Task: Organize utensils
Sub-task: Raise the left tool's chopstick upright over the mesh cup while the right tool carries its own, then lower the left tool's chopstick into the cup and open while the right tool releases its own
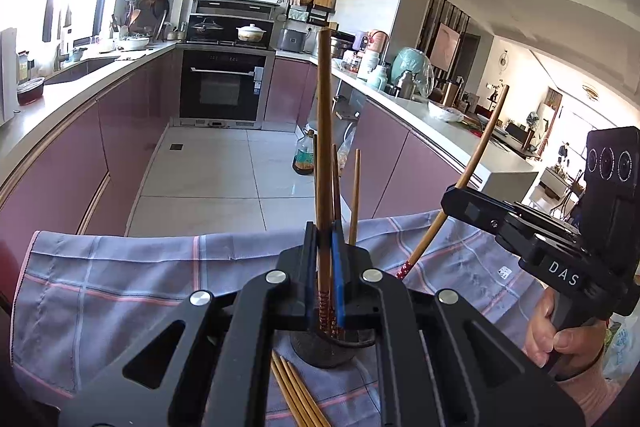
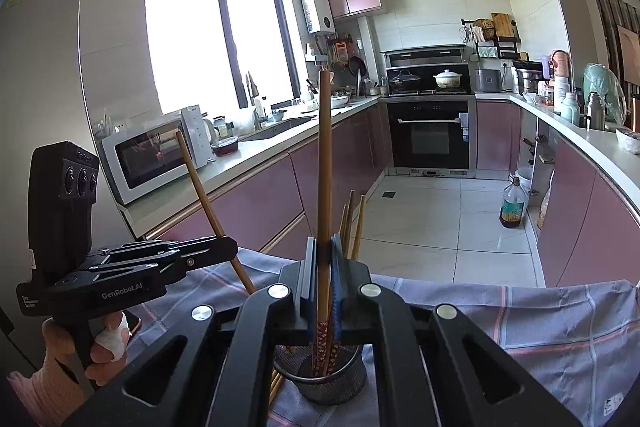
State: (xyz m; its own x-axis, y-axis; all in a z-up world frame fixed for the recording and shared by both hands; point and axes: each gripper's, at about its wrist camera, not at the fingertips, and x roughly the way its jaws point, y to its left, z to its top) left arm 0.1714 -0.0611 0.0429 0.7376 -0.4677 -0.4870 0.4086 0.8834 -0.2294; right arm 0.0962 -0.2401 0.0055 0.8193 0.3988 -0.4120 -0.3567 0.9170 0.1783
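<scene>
A dark mesh utensil cup (image 2: 328, 383) stands on a grey plaid cloth (image 2: 540, 331); it also shows in the left wrist view (image 1: 324, 349). Several brown chopsticks stand in it. My left gripper (image 1: 325, 239) is shut on a chopstick (image 1: 324, 131), held upright with its patterned end over the cup. My right gripper (image 2: 323, 251) is shut on another chopstick (image 2: 325, 163), upright, its patterned end down in the cup. Each gripper shows in the other's view, the right one (image 1: 456, 201) and the left one (image 2: 228, 247), each with its chopstick slanting. Loose chopsticks (image 1: 296, 395) lie on the cloth beside the cup.
The cloth (image 1: 120, 287) covers a table at the kitchen's near end. Pink-fronted counters (image 2: 256, 163) run along both sides, with a microwave (image 2: 148, 155) on the left counter. An oil bottle (image 2: 512, 205) stands on the tiled floor. An oven (image 1: 222, 87) is at the far end.
</scene>
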